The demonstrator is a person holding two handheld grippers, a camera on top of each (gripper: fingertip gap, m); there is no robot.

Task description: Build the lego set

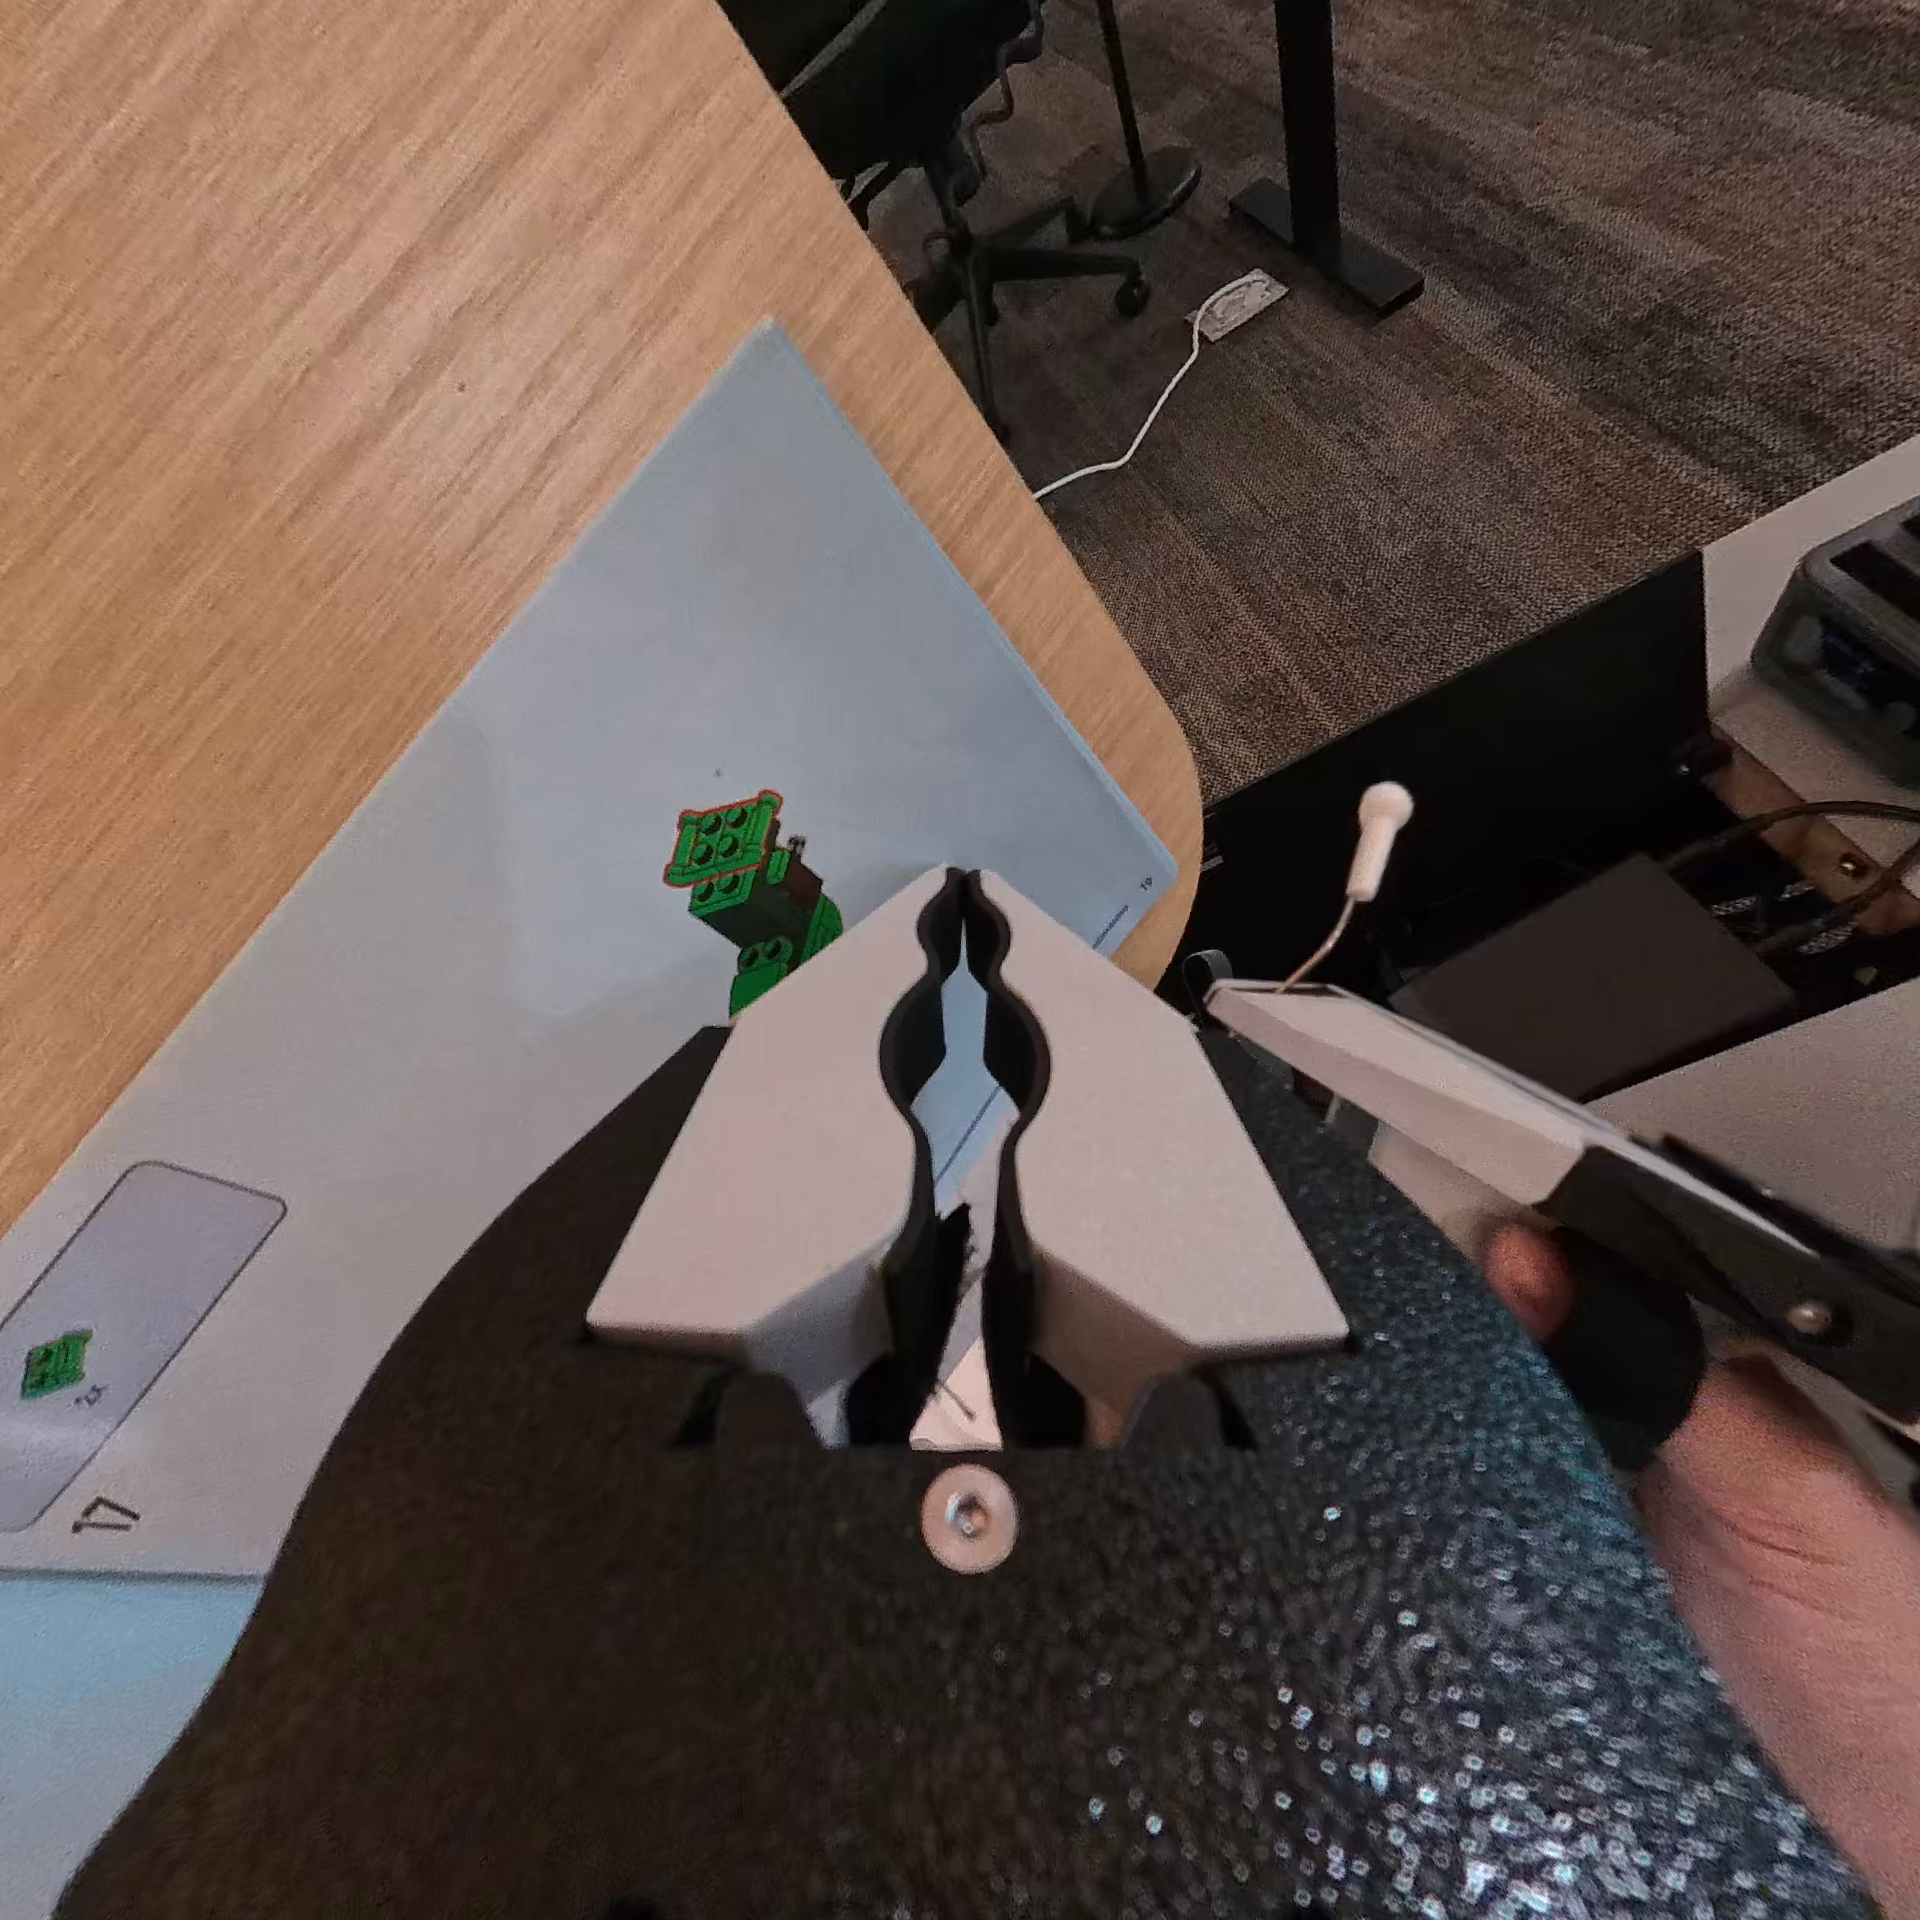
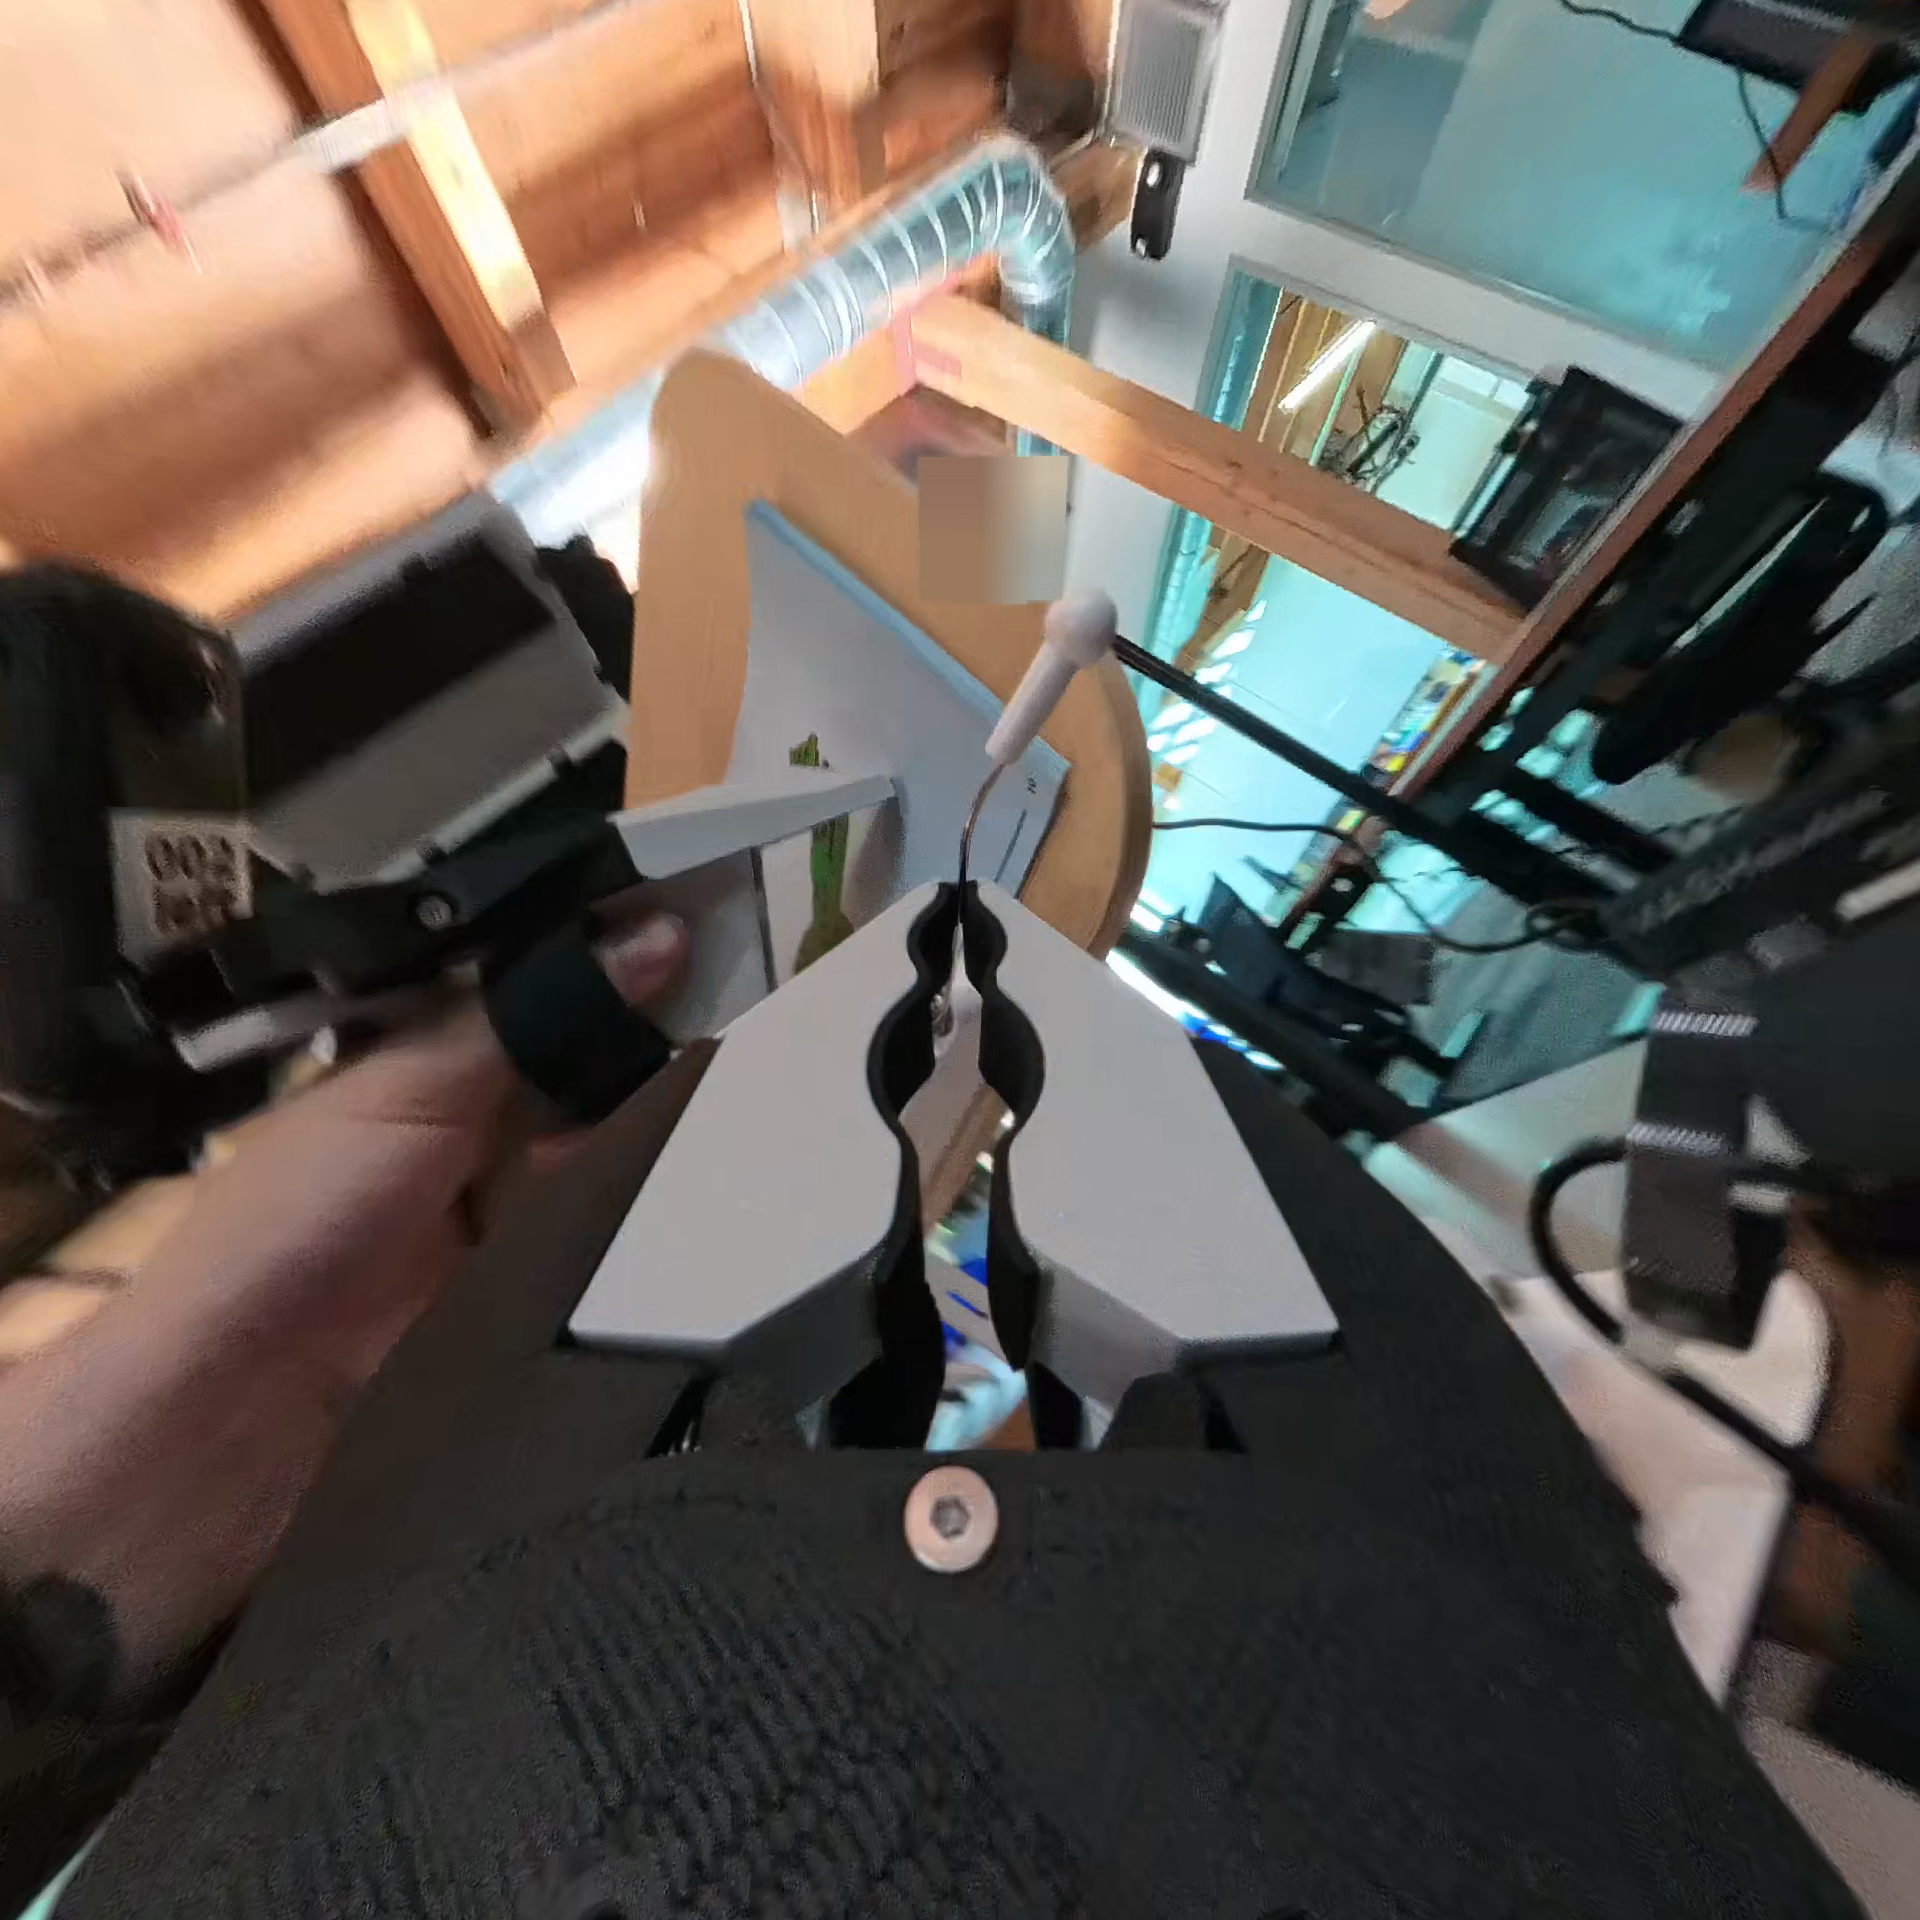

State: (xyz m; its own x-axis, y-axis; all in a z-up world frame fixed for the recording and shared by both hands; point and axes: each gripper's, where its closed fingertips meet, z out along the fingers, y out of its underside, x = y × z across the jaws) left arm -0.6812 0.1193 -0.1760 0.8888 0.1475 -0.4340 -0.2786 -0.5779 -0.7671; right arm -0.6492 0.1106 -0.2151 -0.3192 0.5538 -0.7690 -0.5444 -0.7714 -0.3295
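While the left gripper point(image 1: 961, 883) hangs over the wooden table point(image 1: 312, 416) with its two grey fingers pressed tip to tip and nothing between them, an open instruction booklet point(image 1: 644, 748) lies flat directly beneath and ahead of it, near the table's rounded corner. Just ahead of the left fingertips and a little to their left, the page carries a printed drawing of a green brick model point(image 1: 743, 883), partly covered by the fingers. No loose bricks show in either view. To the right of the left gripper, just beside it, the right gripper point(image 1: 1221, 995) comes in edge-on, a person's hand point(image 1: 1766, 1538) wrapped around its handle. In the right wrist view, the right gripper point(image 2: 961, 888) is clamped on a thin bent wire point(image 2: 977, 821) that rises from its tips to a white peg-shaped cap point(image 2: 1049, 681), the cap standing above and slightly right of the tips. Ahead of those tips, the booklet point(image 2: 831, 665) and table corner point(image 2: 707, 499) appear steeply tilted, and the left gripper point(image 2: 883, 792) reaches in from the left. That view is blurred, with wooden ceiling beams point(image 2: 1195, 457) and a silver duct point(image 2: 935, 249) beyond.
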